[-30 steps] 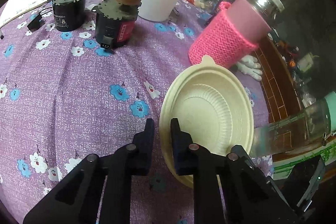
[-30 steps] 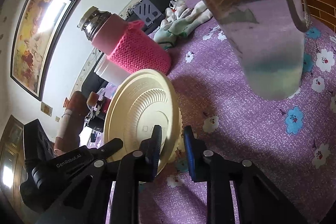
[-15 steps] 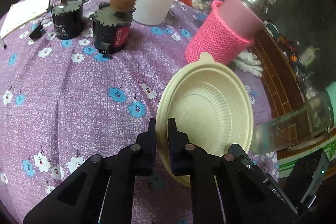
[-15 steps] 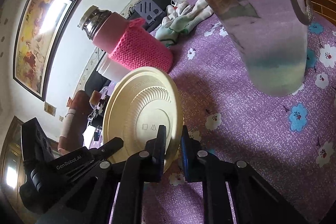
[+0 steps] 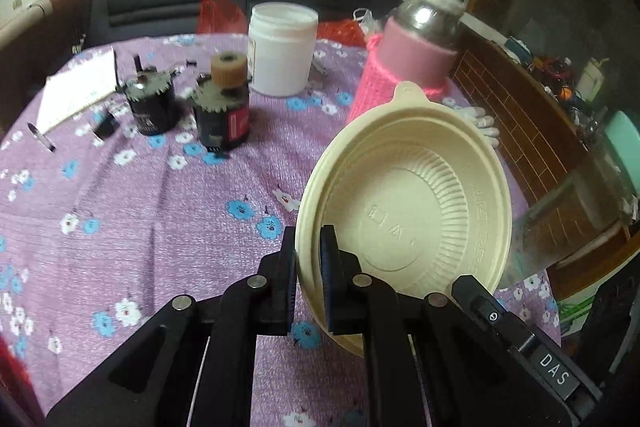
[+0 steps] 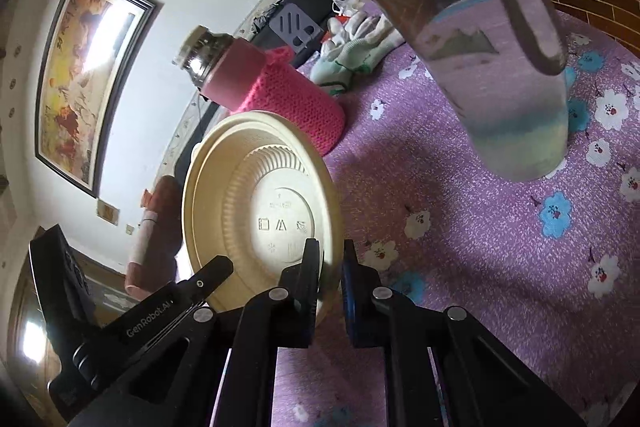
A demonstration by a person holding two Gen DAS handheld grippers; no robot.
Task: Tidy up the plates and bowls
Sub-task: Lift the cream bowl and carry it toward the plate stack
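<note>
A cream disposable bowl (image 5: 412, 211) is held tilted above the purple flowered tablecloth (image 5: 160, 219). My left gripper (image 5: 308, 259) is shut on its near left rim, and I see the bowl's inside. My right gripper (image 6: 332, 267) is shut on the opposite rim, where the bowl's underside (image 6: 260, 211) with embossed marks faces the camera. Both grippers hold the same bowl; it looks like two nested bowls at the rim.
A pink knit-sleeved flask (image 5: 404, 67) stands just behind the bowl. A white jar (image 5: 282, 49), two small motors (image 5: 222, 111) and a notepad (image 5: 76, 91) sit farther left. A clear glass pitcher (image 6: 500, 67) stands close on the right, with white gloves (image 6: 360, 43) behind.
Both grippers closed on the bowl's rim and lifted it off the cloth, tilting it upright. The left camera view rose and levelled out.
</note>
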